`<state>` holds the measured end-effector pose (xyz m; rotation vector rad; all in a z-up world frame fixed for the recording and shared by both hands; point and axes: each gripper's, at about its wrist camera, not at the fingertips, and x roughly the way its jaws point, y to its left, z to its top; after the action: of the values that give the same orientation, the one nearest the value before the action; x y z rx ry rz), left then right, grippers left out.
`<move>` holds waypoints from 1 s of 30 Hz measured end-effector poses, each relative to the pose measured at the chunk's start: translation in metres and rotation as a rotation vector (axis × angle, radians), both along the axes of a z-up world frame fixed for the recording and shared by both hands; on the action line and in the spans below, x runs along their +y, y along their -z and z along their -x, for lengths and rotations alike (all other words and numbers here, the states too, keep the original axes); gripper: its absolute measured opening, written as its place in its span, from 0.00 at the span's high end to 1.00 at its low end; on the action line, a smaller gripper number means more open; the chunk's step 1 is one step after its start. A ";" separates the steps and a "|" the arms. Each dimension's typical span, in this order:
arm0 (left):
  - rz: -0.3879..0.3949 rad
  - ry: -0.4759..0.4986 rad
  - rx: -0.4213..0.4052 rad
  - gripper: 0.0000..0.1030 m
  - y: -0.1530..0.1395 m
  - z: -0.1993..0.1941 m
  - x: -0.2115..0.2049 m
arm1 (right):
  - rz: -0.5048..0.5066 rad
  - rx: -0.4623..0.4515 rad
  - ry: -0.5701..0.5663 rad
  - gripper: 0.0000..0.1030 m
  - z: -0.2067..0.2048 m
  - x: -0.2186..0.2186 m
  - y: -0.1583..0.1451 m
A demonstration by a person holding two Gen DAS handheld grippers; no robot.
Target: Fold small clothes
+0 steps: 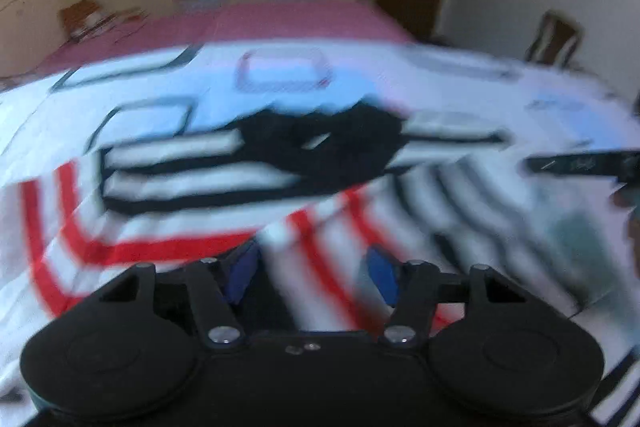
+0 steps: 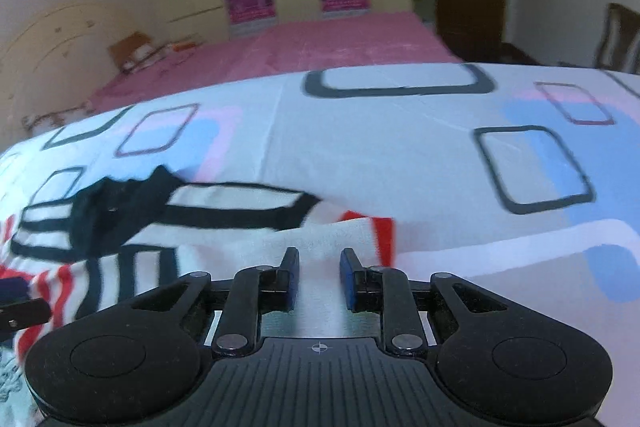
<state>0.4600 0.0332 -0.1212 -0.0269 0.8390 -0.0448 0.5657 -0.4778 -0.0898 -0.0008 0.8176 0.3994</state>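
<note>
Both black blue-padded grippers, L [image 1: 314, 275] & R [image 2: 319, 277], sit w/ jaws apart, holding nothing.
White red-and-black-striped small garment [image 2: 224, 211] lies rumpled on patterned bedsheet [image 2: 400, 131]; each straddles a fabric edge, prob. to pinch.

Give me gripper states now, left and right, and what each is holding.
Left gripper: open, fingers apart over the striped garment, gripping nothing; view is blurred.
Right gripper: open, white fabric between the fingers, not clamped.
</note>
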 end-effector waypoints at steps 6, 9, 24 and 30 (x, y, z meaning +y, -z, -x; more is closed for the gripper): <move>0.013 -0.020 -0.012 0.42 -0.005 0.003 0.007 | 0.061 -0.009 0.001 0.78 -0.008 0.001 -0.006; 0.060 0.005 -0.062 0.37 -0.018 -0.003 -0.009 | 0.049 -0.037 0.002 0.61 0.002 0.006 -0.012; 0.060 -0.017 -0.004 0.32 0.000 -0.029 -0.052 | 0.025 -0.034 -0.205 0.53 0.016 0.044 -0.004; 0.005 -0.071 -0.015 0.32 0.004 0.007 -0.009 | -0.039 0.031 -0.020 0.53 -0.014 -0.017 0.011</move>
<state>0.4534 0.0241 -0.1255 -0.0610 0.8225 0.0194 0.5792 -0.4949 -0.1008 0.0333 0.8408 0.4352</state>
